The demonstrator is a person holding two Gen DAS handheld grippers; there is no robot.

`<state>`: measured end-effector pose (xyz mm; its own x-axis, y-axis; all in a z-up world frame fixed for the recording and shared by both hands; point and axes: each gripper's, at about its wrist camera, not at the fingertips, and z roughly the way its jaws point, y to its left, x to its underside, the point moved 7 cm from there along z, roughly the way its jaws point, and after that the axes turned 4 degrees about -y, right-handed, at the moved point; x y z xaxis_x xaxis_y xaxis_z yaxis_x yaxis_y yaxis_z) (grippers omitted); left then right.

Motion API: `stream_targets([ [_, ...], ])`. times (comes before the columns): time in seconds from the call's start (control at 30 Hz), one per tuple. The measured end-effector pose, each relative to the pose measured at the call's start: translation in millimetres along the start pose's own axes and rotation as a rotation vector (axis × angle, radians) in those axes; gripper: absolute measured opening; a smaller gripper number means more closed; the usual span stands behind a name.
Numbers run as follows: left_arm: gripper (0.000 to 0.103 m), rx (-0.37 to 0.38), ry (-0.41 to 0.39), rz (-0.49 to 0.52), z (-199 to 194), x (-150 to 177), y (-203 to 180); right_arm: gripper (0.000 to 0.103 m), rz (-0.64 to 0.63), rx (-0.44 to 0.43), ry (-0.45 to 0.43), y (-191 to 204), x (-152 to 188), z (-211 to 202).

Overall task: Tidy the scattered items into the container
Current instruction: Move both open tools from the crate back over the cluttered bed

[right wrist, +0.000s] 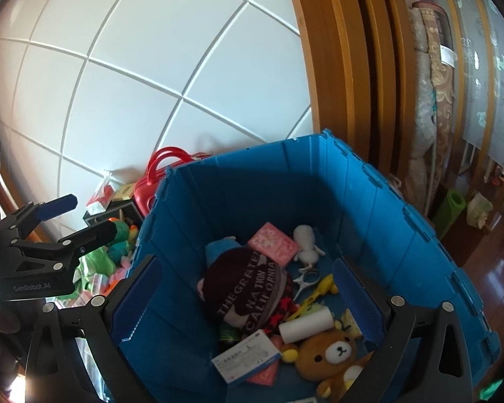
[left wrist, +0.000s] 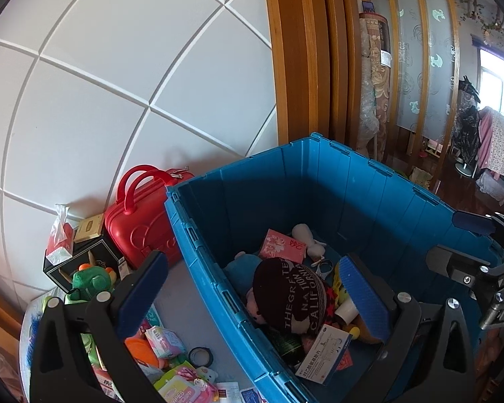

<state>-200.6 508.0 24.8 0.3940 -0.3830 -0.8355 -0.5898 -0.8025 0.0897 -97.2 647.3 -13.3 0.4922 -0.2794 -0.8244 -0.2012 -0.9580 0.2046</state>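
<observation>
A big blue plastic crate (left wrist: 379,184) (right wrist: 363,194) holds several items: a dark knit hat (left wrist: 289,288) (right wrist: 248,285), a pink packet (right wrist: 274,243), a white box (right wrist: 247,356), scissors (right wrist: 307,278) and a brown bear plush (right wrist: 332,356). My left gripper (left wrist: 252,295) is open and empty, straddling the crate's left wall; it also shows in the right wrist view (right wrist: 80,218). My right gripper (right wrist: 248,305) is open and empty above the crate's inside; it also shows in the left wrist view (left wrist: 453,238). Scattered items lie left of the crate: a green plush (left wrist: 90,278), a tape roll (left wrist: 201,356), wipes packets (left wrist: 181,386).
A red case (left wrist: 141,221) and a black box (left wrist: 80,258) with a tissue pack (left wrist: 60,238) stand against the white panelled wall. A wooden door frame (left wrist: 299,67) rises behind the crate. Rolled rugs (right wrist: 433,107) and a green mat (right wrist: 450,211) stand at the right.
</observation>
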Motion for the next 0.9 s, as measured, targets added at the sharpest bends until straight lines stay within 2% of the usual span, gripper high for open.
stream_targets([
  [0.27,0.103,-0.014,-0.007,-0.028,-24.4,17.4,25.6,0.103,-0.037,-0.023,-0.006,37.0,5.7,-10.1],
  [0.5,0.103,-0.032,0.008,-0.068,-44.2,41.8,62.7,0.103,-0.061,-0.032,0.005,73.1,15.0,-12.8],
  [0.7,0.103,-0.057,0.021,-0.111,-68.0,68.8,103.4,0.103,-0.099,-0.065,0.016,121.1,25.1,-12.8],
  [0.9,0.103,-0.113,0.044,-0.149,-95.4,103.9,152.7,0.103,-0.135,-0.109,0.03,175.9,39.8,-12.7],
])
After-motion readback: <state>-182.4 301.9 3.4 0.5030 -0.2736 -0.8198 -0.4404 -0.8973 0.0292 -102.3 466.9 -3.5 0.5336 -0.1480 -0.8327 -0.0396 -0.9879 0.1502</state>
